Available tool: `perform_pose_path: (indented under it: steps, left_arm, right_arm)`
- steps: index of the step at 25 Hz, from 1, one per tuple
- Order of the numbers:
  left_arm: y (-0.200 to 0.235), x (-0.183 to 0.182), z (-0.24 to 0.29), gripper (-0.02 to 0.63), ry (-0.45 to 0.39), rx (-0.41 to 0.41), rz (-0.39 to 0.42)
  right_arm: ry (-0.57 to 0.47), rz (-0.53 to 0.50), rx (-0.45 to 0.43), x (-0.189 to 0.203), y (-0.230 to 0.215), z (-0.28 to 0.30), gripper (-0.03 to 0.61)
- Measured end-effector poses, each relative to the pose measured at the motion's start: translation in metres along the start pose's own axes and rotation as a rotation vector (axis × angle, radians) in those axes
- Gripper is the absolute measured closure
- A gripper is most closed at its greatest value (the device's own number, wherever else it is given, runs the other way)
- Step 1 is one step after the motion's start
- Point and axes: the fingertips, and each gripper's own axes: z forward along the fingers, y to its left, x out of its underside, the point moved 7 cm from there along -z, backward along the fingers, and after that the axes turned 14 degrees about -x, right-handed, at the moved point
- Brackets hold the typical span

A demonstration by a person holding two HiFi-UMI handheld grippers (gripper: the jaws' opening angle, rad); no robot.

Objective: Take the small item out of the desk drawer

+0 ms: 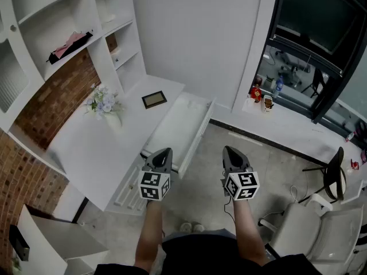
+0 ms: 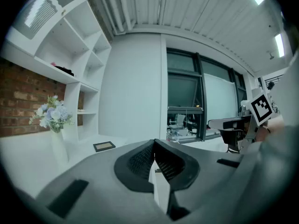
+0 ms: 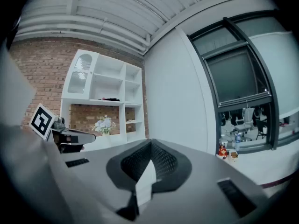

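Note:
The white desk drawer (image 1: 182,122) stands pulled out from the white desk (image 1: 94,150); I see no small item in it. My left gripper (image 1: 161,152) hovers just off the drawer's near end, its jaws shut on nothing. My right gripper (image 1: 232,151) hangs over the floor to the right of the drawer, also shut and empty. In the left gripper view the left gripper's (image 2: 154,146) jaws meet, and the right gripper (image 2: 243,125) shows at the right. The right gripper's (image 3: 149,146) own view shows the same closed jaws, with the left gripper (image 3: 60,135) at its left.
On the desk stand a vase of flowers (image 1: 104,102) and a small picture frame (image 1: 154,99). White shelves (image 1: 69,16) rise behind, against a brick wall. A window sill (image 1: 287,122) holds small figures (image 1: 261,95). A white chair (image 1: 304,225) is at lower right.

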Motion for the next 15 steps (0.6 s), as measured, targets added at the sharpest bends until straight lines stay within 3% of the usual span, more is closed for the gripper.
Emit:
perform_pose_path:
  steps: [15]
  left_arm:
    - [0.0057,0.0025,0.0000,0.604,0.006,-0.002,0.001]
  right_arm:
    - [-0.012,0.008,-0.007,0.0006,0.0064,0.0037,0.581]
